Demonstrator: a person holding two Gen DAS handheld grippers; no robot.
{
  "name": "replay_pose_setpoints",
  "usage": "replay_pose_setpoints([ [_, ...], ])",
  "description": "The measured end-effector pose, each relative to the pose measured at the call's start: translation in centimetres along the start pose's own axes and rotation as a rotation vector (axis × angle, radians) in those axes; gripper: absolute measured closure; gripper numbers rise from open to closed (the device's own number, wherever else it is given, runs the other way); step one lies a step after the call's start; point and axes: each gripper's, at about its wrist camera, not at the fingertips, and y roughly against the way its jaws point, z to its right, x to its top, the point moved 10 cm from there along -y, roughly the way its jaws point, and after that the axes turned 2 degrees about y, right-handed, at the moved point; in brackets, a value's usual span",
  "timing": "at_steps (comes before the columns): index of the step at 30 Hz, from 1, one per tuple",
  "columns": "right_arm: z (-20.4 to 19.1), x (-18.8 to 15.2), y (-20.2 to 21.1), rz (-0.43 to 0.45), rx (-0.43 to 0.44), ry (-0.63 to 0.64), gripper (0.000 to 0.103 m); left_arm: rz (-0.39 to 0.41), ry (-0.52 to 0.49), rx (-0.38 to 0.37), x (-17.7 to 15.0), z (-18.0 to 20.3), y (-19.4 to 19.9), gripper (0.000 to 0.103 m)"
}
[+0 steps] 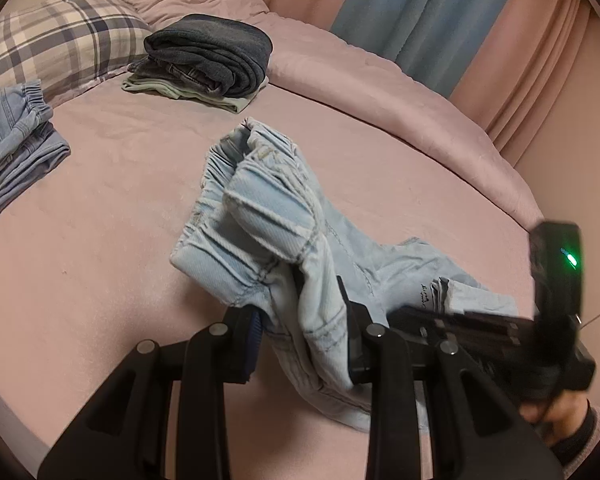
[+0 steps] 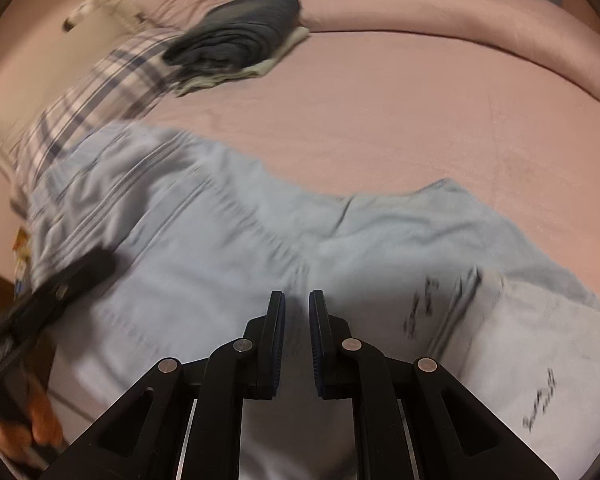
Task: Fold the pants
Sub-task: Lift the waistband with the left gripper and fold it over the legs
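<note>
Soft, light, floppy pants [image 1: 268,216] on bed [image 1: 112,216]: left gripper [image 1: 300,344] clamped near waistband, right gripper [image 2: 297,344] slightly apart, empty.

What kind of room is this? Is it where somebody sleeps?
Most likely a bedroom. The light blue pants lie on a bed with a pink sheet, a plaid pillow sits at its head, and pink and blue curtains hang behind. A stack of folded clothes rests by the pillow.
</note>
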Motion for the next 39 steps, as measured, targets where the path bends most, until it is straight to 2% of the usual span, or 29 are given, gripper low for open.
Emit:
replay_pose_setpoints([
  [3, -1.0, -1.8, 0.7, -0.021, 0.026, 0.021, 0.092, 0.004, -0.01, 0.002, 0.0, 0.3, 0.1, 0.073],
  [6, -1.6, -3.5, -0.6, -0.079, 0.038, 0.053, 0.092, -0.011, -0.022, 0.002, -0.4, 0.7, -0.2, 0.073],
  [11, -2.0, -3.6, 0.0, -0.078, 0.047, 0.039, 0.091, 0.002, -0.037, 0.008, -0.2, 1.0, 0.3, 0.073],
  [14, -3.7, -4.6, 1.2, -0.066, 0.05, 0.106, 0.091, 0.0, -0.05, 0.013, -0.2, 1.1, 0.3, 0.073],
  [18, -4.3, -6.4, 0.3, -0.09, 0.026, 0.173, 0.091, -0.02, -0.063, 0.009, -0.9, 1.7, -0.2, 0.073],
  [22, -4.0, -6.1, -0.1, -0.098, 0.058, 0.119, 0.091, -0.005, -0.078, 0.001, -0.5, 2.2, 0.3, 0.073],
  [24, -3.6, -5.6, 0.8, -0.075, 0.091, 0.095, 0.091, 0.005, -0.098, -0.007, -0.1, 2.8, 0.7, 0.073],
  [25, -3.3, -5.3, 1.2, -0.057, 0.109, 0.077, 0.091, 0.007, -0.108, -0.011, -0.1, 3.1, 0.7, 0.073],
  [27, -2.1, -4.3, 2.4, -0.009, 0.158, 0.0, 0.085, 0.011, -0.135, -0.016, -0.1, 4.1, 0.8, 0.073],
  [29, -0.1, -3.6, 3.2, 0.036, 0.181, -0.091, 0.062, 0.013, -0.149, -0.03, -0.1, 4.8, 0.8, 0.073],
  [31, 2.0, -3.1, 4.0, 0.086, 0.213, -0.193, 0.057, 0.019, -0.178, -0.038, -0.1, 5.9, 0.9, 0.073],
  [34, 4.3, -2.7, 5.0, 0.153, 0.336, -0.339, 0.053, 0.025, -0.235, -0.042, -0.2, 7.6, 0.9, 0.073],
  [36, 5.3, -2.4, 5.4, 0.196, 0.42, -0.432, 0.045, 0.024, -0.277, -0.047, -0.4, 8.7, 0.7, 0.073],
  [39, 5.0, -2.4, 6.1, 0.254, 0.54, -0.545, 0.041, 0.005, -0.371, -0.069, -1.1, 11.2, 0.3, 0.073],
])
